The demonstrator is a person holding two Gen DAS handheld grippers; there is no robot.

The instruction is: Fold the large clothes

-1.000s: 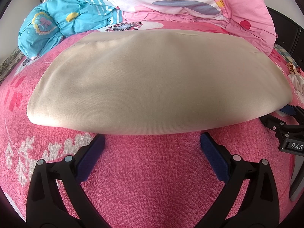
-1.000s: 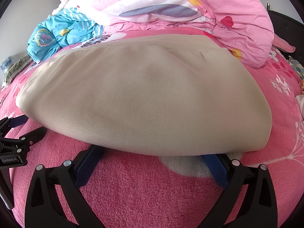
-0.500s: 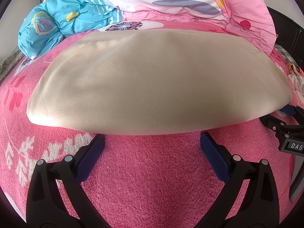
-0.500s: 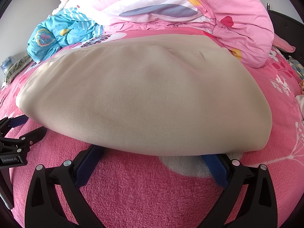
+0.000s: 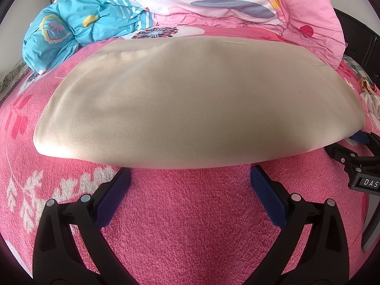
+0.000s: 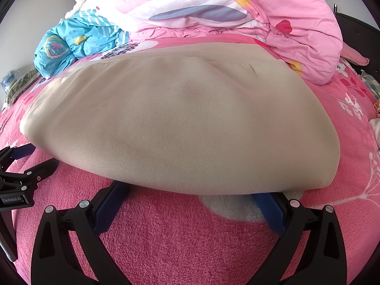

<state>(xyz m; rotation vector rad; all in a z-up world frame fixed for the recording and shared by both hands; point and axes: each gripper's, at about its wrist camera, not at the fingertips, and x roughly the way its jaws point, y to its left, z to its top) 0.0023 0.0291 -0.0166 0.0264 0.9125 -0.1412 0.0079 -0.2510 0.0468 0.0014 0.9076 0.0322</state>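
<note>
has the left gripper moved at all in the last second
No. In the left wrist view the beige garment's near edge and the bed cover's white leaf pattern sit where they did against the left gripper.

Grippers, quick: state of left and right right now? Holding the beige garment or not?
Left gripper: open, holding nothing, fingertips tucked under the near edge of the beige garment.
Right gripper: open, holding nothing, fingertips likewise under that edge.
</note>
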